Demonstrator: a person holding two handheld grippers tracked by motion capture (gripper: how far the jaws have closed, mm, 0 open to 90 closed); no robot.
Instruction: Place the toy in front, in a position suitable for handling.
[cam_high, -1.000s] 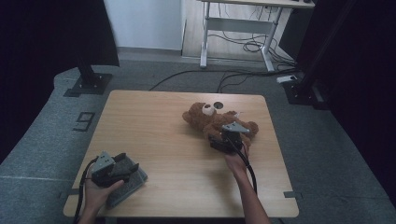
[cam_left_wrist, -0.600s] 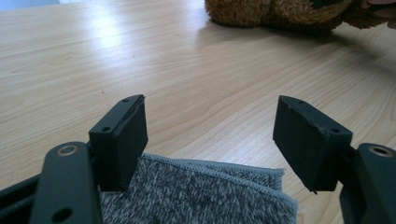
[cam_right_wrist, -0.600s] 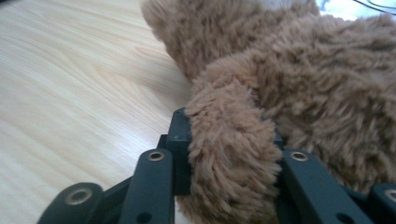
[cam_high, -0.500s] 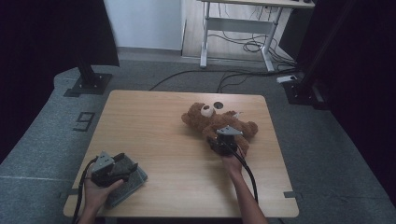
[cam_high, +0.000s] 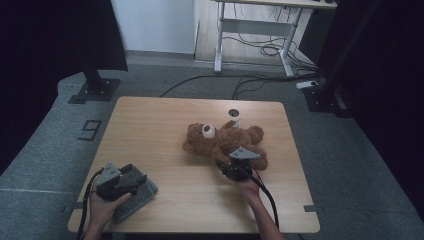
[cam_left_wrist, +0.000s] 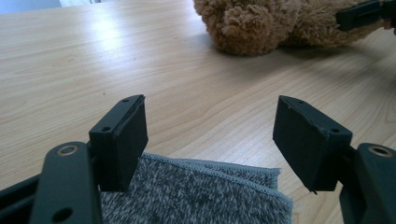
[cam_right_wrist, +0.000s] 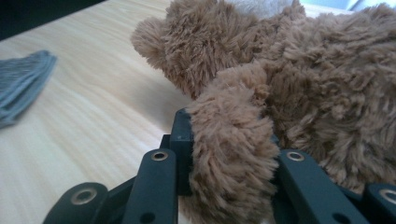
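Observation:
A brown teddy bear (cam_high: 220, 139) lies on its back on the wooden table (cam_high: 150, 125), right of the middle. My right gripper (cam_high: 226, 162) is at the bear's near side, shut on one furry limb. In the right gripper view that limb (cam_right_wrist: 231, 154) bulges out between the jaws of my right gripper (cam_right_wrist: 229, 140). Over a folded grey cloth (cam_high: 139, 199) at the table's near left corner, my left gripper (cam_high: 132, 175) is held open. In the left gripper view the cloth (cam_left_wrist: 196, 196) lies under the left gripper (cam_left_wrist: 210, 135), and nothing is between its jaws. The bear (cam_left_wrist: 252, 23) is farther off.
A small round hole (cam_high: 233, 113) is in the tabletop behind the bear. Beyond the table are a desk frame (cam_high: 250, 30) with cables on the floor and a black stand base (cam_high: 95, 90) at the left. Bare wood lies between cloth and bear.
The right gripper has sunk and come slightly nearer the person, and now grips the bear's limb. The left gripper and the cloth have stayed put.

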